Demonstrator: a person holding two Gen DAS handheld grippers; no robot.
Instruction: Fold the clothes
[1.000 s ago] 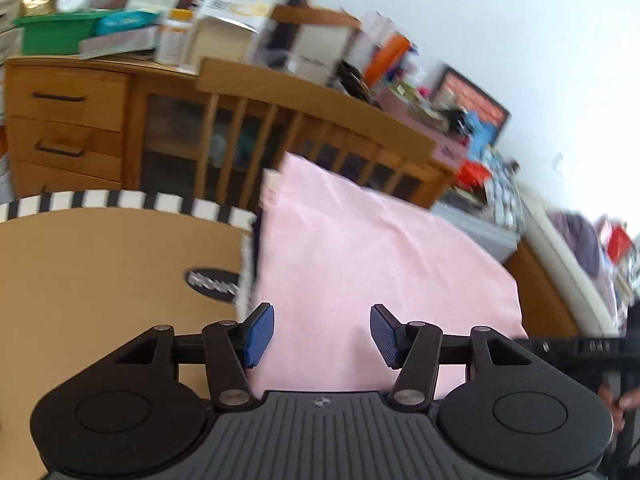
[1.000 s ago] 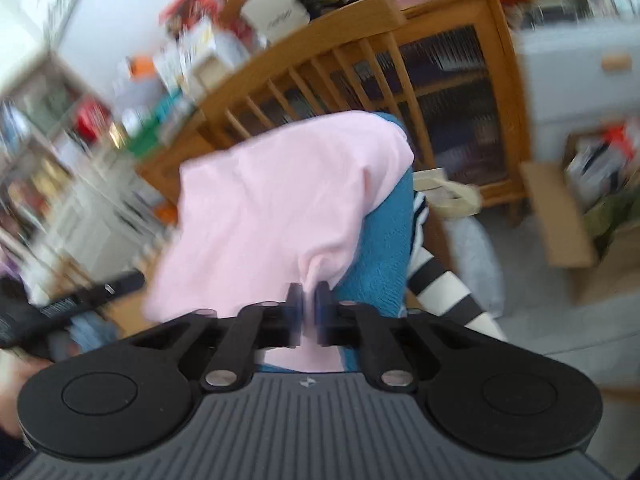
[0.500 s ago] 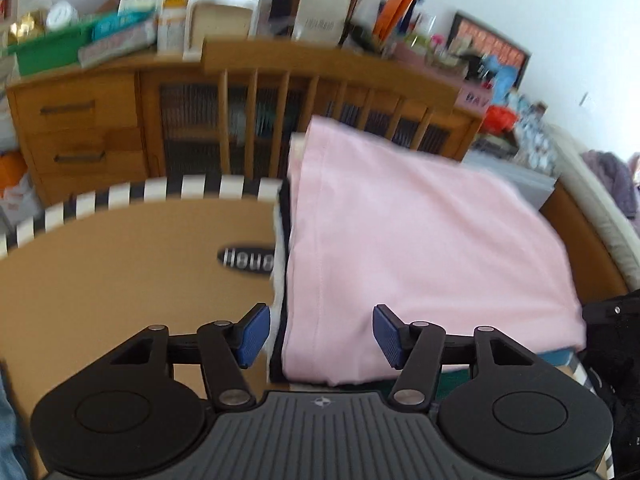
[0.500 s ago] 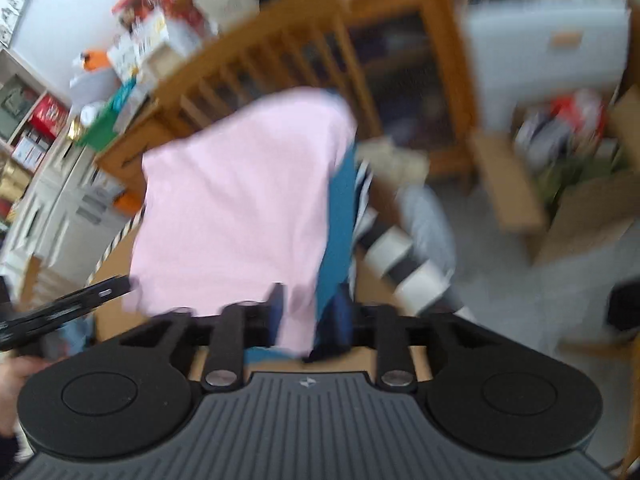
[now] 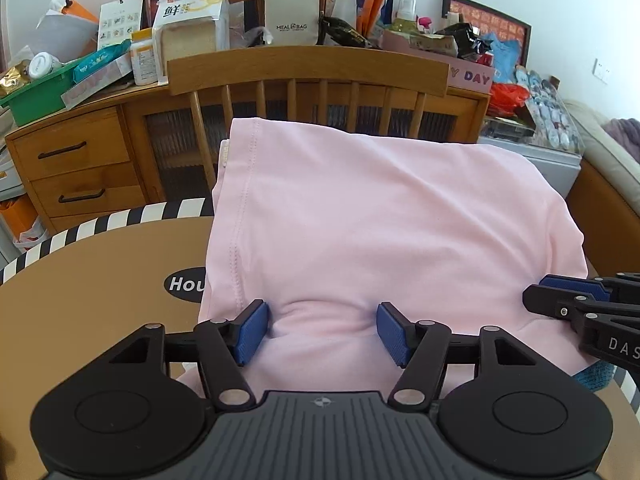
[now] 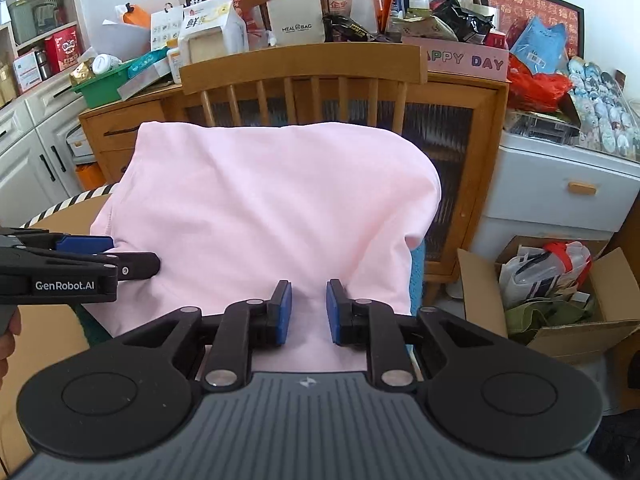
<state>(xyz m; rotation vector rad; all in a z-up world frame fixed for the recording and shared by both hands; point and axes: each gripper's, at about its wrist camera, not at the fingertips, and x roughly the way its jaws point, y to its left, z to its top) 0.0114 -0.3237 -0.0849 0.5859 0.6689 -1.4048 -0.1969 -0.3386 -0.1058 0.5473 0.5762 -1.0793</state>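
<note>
The folded pale pink cotton garment [image 5: 360,232] covers most of a teal knitted piece [image 6: 416,276] beneath it, and half of the black oval label [image 5: 182,283] on the round tan table [image 5: 100,264]; only "Hou" reads. The wooden spindle-back chair [image 5: 308,72] is hidden below its rail.

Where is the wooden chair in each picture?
Left wrist view: the wooden chair stands top centre, its back rising behind the pink garment.
Right wrist view: the chair is again top centre, its slats partly hidden by the same pink garment.
Shared landmark: the MEAL BAG tote above the chair.
</note>
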